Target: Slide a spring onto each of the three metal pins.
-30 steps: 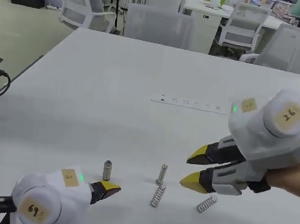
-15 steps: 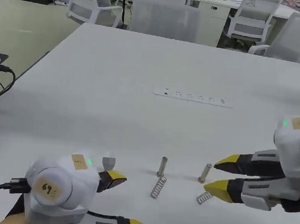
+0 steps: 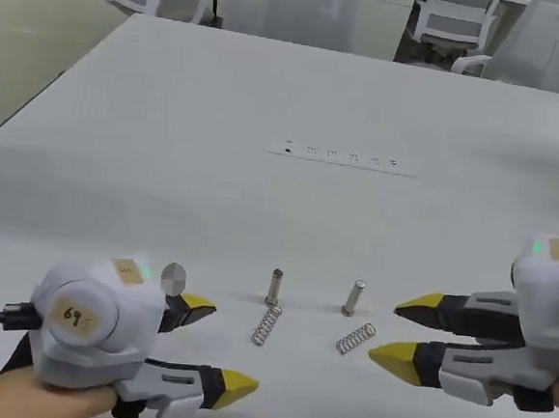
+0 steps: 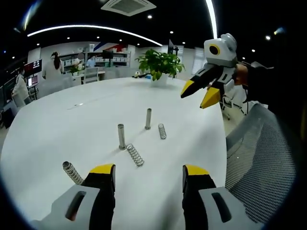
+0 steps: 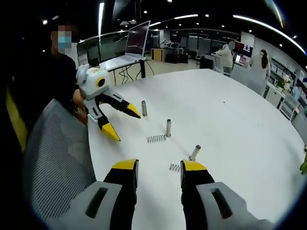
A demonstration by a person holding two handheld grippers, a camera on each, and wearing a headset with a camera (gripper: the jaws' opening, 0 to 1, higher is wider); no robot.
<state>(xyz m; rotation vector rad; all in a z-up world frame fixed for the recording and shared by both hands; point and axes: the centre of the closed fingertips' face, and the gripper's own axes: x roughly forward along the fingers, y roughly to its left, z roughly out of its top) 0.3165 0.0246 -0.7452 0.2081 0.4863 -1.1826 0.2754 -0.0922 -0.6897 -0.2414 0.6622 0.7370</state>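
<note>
Three metal pins stand in a row on the white table (image 3: 167,161). The left pin (image 3: 173,278) carries a spring and is partly hidden behind my left gripper (image 3: 218,348). The middle pin (image 3: 274,287) and right pin (image 3: 353,297) are bare. One loose spring (image 3: 266,325) lies in front of the middle pin, another spring (image 3: 355,338) in front of the right pin. My left gripper (image 4: 148,170) is open, near the sprung pin (image 4: 72,172). My right gripper (image 3: 401,329) is open, just right of the right pin (image 5: 194,153) and its spring (image 5: 175,167).
A flush power strip (image 3: 342,157) sits in the table beyond the pins. Office chairs (image 3: 449,24) stand along the far edge. A mesh chair back (image 5: 53,158) is close to the table's near side.
My right gripper has drawn back to the right, uncovering the right pin. My left gripper has come further into view with both jaws showing. The head camera has shifted.
</note>
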